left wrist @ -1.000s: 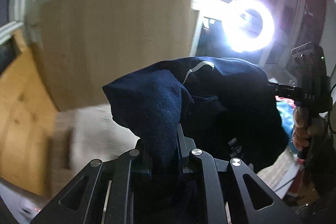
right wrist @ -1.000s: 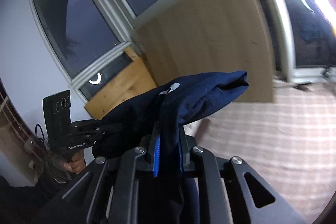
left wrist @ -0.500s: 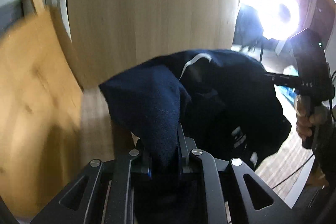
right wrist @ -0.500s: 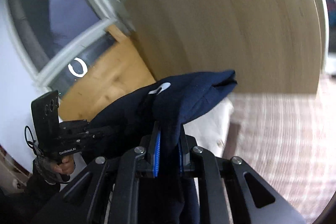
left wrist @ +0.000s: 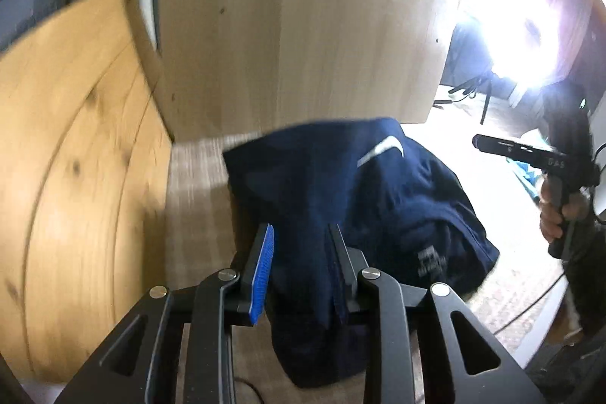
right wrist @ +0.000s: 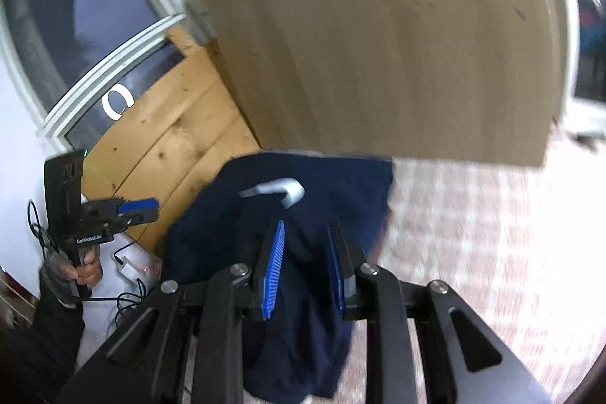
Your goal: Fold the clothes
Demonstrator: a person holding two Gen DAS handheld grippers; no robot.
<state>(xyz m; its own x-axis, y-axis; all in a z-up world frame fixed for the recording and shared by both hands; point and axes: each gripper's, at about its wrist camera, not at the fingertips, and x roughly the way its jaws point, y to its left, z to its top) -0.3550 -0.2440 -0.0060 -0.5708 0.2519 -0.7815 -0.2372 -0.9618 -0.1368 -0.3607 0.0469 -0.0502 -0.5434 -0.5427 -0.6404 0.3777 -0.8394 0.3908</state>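
Half a second ago both grippers were clamped on the navy garment (left wrist: 341,184); now the left gripper (left wrist: 299,252) and the right gripper (right wrist: 306,252) have their fingers spread apart, with cloth lying loose between them. The garment, white swoosh up, has dropped in a heap, apparently onto the checked surface (right wrist: 473,233) in front of the pale wooden board (right wrist: 378,44), though blur makes contact uncertain. No containers show.
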